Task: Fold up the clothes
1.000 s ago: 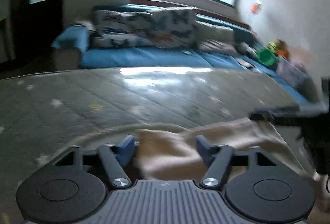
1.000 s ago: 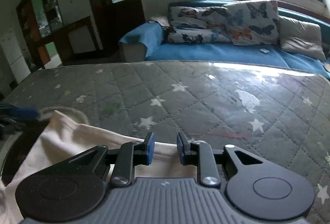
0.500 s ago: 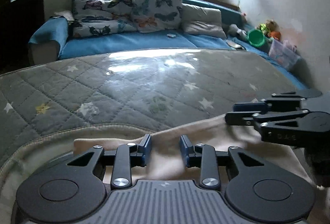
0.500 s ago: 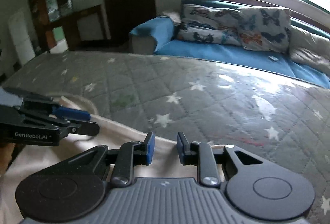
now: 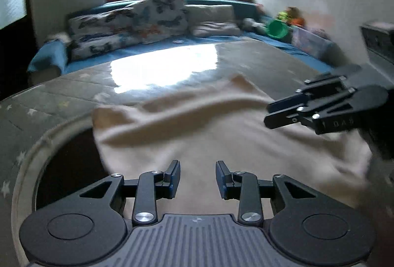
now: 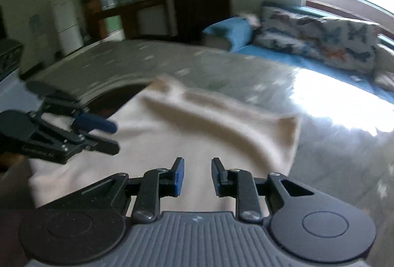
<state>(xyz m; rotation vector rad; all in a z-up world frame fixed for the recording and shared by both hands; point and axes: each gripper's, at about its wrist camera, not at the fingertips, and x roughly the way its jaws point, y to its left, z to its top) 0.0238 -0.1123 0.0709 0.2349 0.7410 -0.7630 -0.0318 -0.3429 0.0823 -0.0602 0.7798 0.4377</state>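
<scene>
Quilted grey star-print mat (image 5: 81, 85) covers the work surface; behind it, at 12 o'clock, runs one blue sofa (image 5: 152, 50) with butterfly-print cushions (image 5: 138, 21), their number unclear through blur. One cream garment (image 5: 209, 134) lies on the mat, spread beneath both tools. Two grippers are counted. Left gripper (image 5: 197, 177): jaws apart and opening, cloth below them, not pinched. Right gripper (image 6: 195, 177): jaws apart with a narrow gap over the cloth, no grip visible. One green bowl-like container (image 5: 277, 29) sits at 2 o'clock, contents not discernible.
</scene>
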